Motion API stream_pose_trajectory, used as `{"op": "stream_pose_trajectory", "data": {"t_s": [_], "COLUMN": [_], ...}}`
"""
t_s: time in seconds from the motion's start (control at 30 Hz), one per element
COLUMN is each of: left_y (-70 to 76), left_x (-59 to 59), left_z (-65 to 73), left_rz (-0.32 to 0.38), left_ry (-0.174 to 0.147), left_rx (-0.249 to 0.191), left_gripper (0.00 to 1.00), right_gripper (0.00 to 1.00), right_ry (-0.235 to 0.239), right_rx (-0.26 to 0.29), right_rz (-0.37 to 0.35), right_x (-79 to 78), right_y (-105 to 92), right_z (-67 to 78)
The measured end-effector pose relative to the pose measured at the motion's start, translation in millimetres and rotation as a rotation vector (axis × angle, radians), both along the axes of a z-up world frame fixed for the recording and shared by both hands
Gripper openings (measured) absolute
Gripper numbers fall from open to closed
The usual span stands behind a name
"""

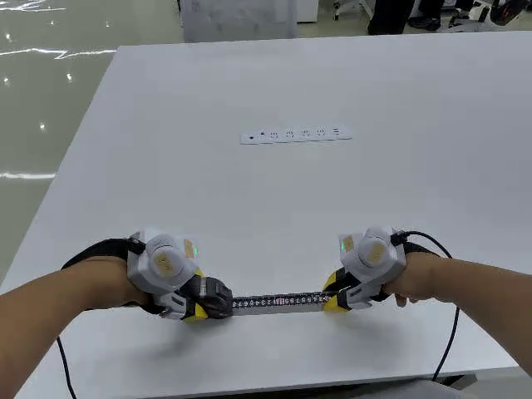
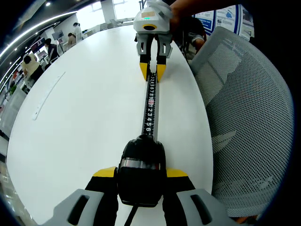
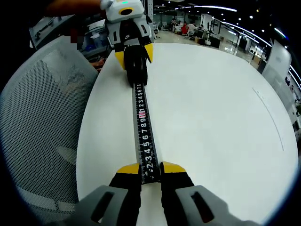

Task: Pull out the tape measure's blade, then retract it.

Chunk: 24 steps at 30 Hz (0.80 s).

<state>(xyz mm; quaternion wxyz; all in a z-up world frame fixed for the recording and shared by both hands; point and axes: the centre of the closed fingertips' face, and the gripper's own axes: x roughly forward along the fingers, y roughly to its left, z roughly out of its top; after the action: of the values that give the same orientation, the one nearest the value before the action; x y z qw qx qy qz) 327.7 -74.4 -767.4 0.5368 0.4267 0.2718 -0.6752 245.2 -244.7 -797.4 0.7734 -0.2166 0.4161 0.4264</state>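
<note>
So, left gripper (image 1: 198, 299) jaws are clamped on the tape measure (image 2: 141, 165). Right gripper (image 1: 331, 295) jaws pinch the blade (image 1: 278, 301), well apart from the tape measure.

Tape measure case (image 2: 141, 165) black glossy plastic; blade (image 3: 143, 127) dark, matt, white printed numerals. Table (image 1: 249, 191) white, smooth, matt. Chair (image 2: 249, 117) grey woven mesh. Floor (image 1: 41, 83) glossy.
</note>
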Motion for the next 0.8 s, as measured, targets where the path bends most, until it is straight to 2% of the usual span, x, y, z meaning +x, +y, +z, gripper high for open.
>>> {"op": "stream_pose_trajectory", "data": {"t_s": [0.8], "left_y": [0.3], "left_x": [-0.7], "left_z": [-0.3], "left_rz": [-0.001], "left_ry": [-0.005], "left_rx": [0.011], "left_gripper": [0.33], "right_gripper": [0.13], "right_ry": [0.011], "right_rx": [-0.003], "right_rz": [-0.022], "right_x": [-15.6], "right_y": [-26.7], "right_z": [-0.4]}}
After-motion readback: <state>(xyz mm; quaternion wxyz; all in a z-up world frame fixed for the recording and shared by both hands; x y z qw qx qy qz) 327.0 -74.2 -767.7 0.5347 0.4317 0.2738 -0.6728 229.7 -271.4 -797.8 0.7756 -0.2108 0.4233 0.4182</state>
